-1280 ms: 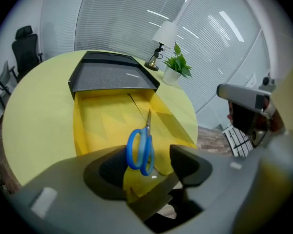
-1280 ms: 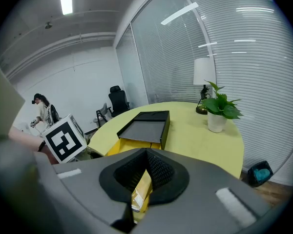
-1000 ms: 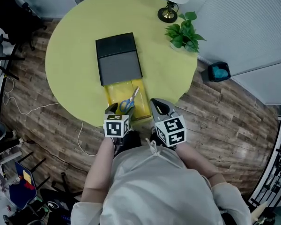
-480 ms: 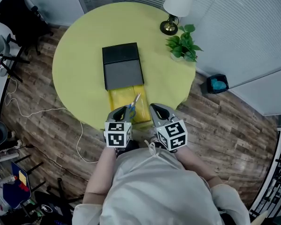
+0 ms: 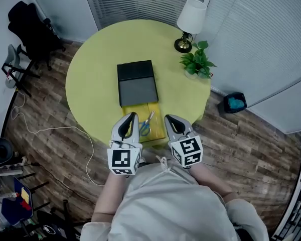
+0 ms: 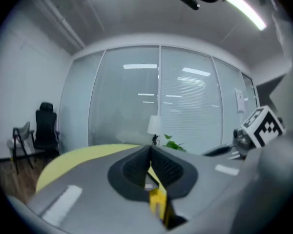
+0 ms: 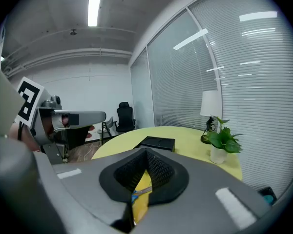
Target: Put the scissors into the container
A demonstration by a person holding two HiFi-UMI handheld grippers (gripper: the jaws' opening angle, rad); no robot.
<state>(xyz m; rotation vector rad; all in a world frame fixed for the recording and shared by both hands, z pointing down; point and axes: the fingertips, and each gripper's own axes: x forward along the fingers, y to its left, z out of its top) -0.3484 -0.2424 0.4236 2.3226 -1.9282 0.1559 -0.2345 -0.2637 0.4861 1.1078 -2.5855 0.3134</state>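
Blue-handled scissors [image 5: 146, 123] lie in a yellow tray [image 5: 156, 109] that sticks out from a dark grey box [image 5: 137, 83] on the round yellow table [image 5: 90, 79]. My left gripper [image 5: 132, 115] hovers at the tray's near left corner, jaws shut and empty. My right gripper [image 5: 168, 118] is just right of the tray, also shut with nothing in it. Neither touches the scissors. In the left gripper view the left gripper [image 6: 150, 150] shows its pads meeting, with a yellow sliver below. The right gripper view shows the right gripper [image 7: 146, 152] the same way, with the yellow tray [image 7: 143, 184] in the gap.
A white lamp [image 5: 190, 21] and a potted plant [image 5: 196, 64] stand at the table's far right. A black office chair [image 5: 32, 31] is at the left, a cable [image 5: 50, 129] runs over the wooden floor, and a small dark bin [image 5: 234, 103] sits at the right.
My left gripper was open over the scissors' handles; it has shut empty and drawn back to the tray's near corner. The scissors stay in the tray. The head view has shifted.
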